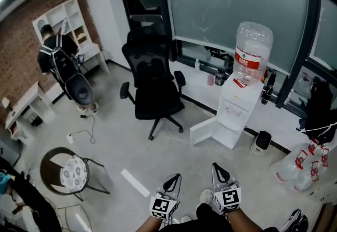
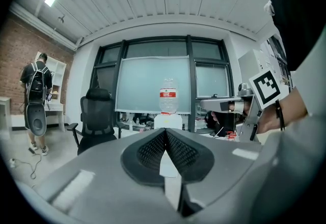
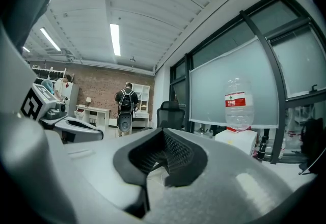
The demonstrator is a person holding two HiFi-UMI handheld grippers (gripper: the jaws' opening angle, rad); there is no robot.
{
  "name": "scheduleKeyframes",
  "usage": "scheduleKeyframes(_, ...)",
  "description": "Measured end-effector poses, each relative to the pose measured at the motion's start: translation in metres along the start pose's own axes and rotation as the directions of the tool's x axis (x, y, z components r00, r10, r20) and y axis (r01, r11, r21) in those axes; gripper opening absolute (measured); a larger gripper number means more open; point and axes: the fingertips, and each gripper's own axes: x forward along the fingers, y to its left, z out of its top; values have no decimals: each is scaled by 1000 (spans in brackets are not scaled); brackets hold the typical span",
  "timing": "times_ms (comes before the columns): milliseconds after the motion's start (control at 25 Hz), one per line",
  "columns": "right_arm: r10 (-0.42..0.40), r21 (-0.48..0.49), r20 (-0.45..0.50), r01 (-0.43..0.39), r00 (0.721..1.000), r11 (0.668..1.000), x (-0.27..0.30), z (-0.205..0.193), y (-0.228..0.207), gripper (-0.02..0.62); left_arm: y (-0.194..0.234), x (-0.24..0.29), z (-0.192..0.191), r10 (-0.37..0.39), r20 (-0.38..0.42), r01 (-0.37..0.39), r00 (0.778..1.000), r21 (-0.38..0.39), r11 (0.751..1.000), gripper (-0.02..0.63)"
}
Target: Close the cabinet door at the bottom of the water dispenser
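Note:
The white water dispenser (image 1: pixel 235 109) stands against the window sill at the right, with a clear bottle (image 1: pixel 251 51) on top. Its bottom cabinet door (image 1: pixel 202 132) is swung open to the left, low over the floor. Both grippers are at the bottom edge of the head view, well short of the dispenser and apart from it. My left gripper (image 1: pixel 174 178) is shut and empty, and my right gripper (image 1: pixel 220 167) is also shut on nothing. The left gripper (image 2: pixel 166 131) looks straight at the dispenser (image 2: pixel 168 121). From the right gripper (image 3: pixel 164 132) the dispenser (image 3: pixel 239 141) lies to the right.
A black office chair (image 1: pixel 152 83) stands left of the open door. A round-seated chair (image 1: pixel 71 173) sits at the lower left, a white strip (image 1: pixel 136 182) lies on the floor, and a person with a backpack (image 1: pixel 58 62) stands far left. Empty bottles (image 1: pixel 300 165) lie at the right.

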Motion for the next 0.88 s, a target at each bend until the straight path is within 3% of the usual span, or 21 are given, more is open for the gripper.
scheduleKeyframes(520, 81, -29, -36, -82, 996, 996, 98, -2, -57, 3, 37, 109, 14, 10, -19, -10, 1000, -4, 1000, 18)
scheduleKeyframes(880, 65, 9, -36, -64, 997, 998, 134, -9, -121, 5, 45, 182, 24, 20, -40, -20, 999, 0, 1000, 18)
